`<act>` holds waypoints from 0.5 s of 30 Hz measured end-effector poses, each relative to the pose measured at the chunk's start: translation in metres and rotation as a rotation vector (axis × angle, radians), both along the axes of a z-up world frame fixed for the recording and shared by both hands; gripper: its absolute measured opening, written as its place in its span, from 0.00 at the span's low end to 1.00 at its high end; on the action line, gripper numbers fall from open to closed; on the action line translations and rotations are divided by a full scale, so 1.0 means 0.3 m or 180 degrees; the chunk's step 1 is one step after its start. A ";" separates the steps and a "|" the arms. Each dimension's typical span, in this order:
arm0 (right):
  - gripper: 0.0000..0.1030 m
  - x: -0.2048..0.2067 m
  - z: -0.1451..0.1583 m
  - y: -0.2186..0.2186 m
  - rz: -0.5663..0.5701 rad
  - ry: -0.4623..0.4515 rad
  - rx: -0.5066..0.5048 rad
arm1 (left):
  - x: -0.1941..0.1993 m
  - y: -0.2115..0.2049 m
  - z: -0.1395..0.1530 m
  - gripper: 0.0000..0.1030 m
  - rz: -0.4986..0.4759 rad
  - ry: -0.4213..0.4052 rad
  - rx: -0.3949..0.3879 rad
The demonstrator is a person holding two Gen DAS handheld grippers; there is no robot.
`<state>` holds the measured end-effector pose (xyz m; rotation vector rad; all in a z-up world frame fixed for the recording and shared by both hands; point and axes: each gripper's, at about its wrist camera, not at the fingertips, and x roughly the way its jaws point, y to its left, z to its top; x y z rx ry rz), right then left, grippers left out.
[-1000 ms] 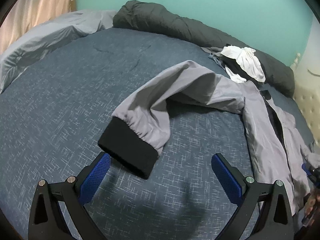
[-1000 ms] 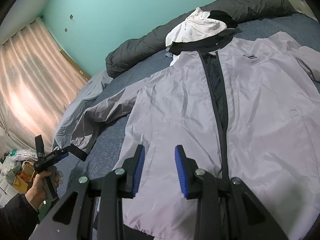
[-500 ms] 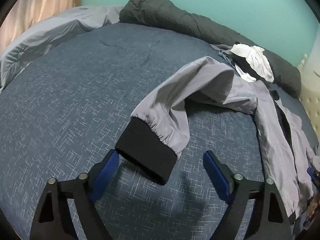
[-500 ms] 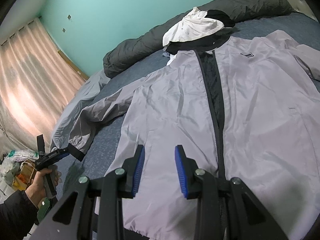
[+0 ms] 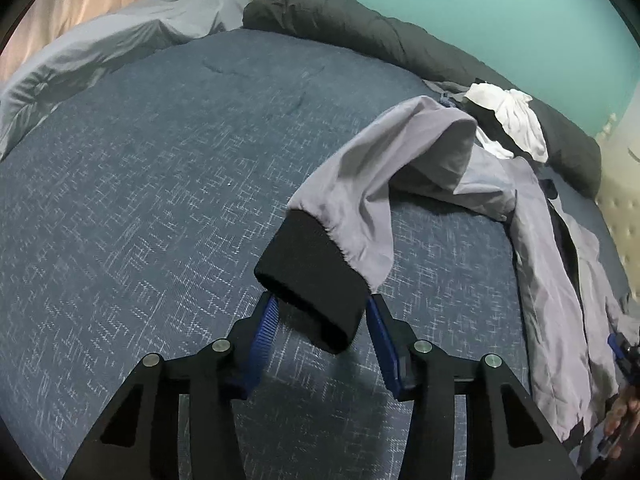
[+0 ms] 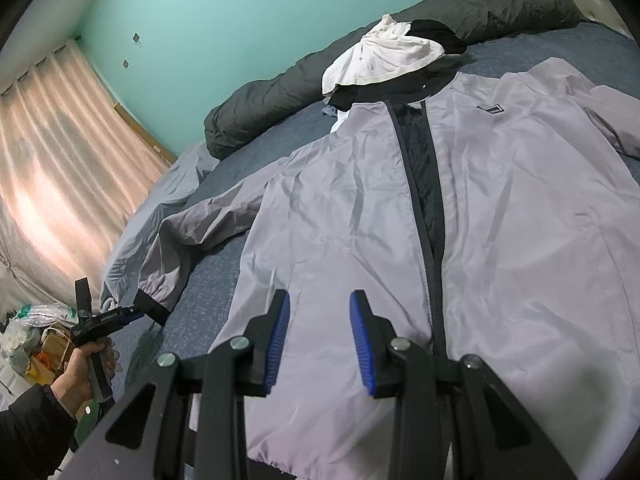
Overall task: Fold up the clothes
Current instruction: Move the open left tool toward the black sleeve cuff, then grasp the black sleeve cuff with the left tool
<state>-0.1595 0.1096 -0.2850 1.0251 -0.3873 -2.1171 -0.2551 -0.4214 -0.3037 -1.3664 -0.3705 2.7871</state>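
A light grey zip jacket with black trim lies open-side up on the blue bed cover. Its sleeve arches out to the left and ends in a black cuff. My left gripper has the cuff between its blue pads; its jaws are closing, with the pad tips at the cuff's two edges. From the right wrist view, the left gripper sits at the cuff in a person's hand. My right gripper hovers over the jacket's lower front, jaws apart with nothing between them.
A rolled dark duvet lies along the teal wall. A white garment on black clothing sits above the jacket's collar. A pale grey sheet edges the bed. Curtains and bags of clutter stand beside the bed.
The left gripper's jaws have narrowed from wide apart to close around the black cuff, which now sits centred between the pads. The right gripper has kept still.
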 end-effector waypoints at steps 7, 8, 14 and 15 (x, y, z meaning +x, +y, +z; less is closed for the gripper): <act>0.30 0.002 0.002 0.001 -0.0005 0.0008 -0.0004 | -0.015 0.008 0.001 0.43 -0.0070 0.0000 0.0045; 0.30 0.001 0.003 0.002 -0.0011 0.0009 -0.0004 | -0.019 0.006 -0.004 0.41 -0.0067 -0.0010 0.0051; 0.30 -0.003 0.000 0.014 -0.0042 -0.0001 -0.0014 | -0.032 -0.006 -0.031 0.23 -0.0039 -0.0038 0.0159; 0.30 -0.003 -0.002 0.014 -0.0042 -0.0006 -0.0012 | -0.031 -0.001 -0.034 0.17 -0.0060 -0.0037 0.0150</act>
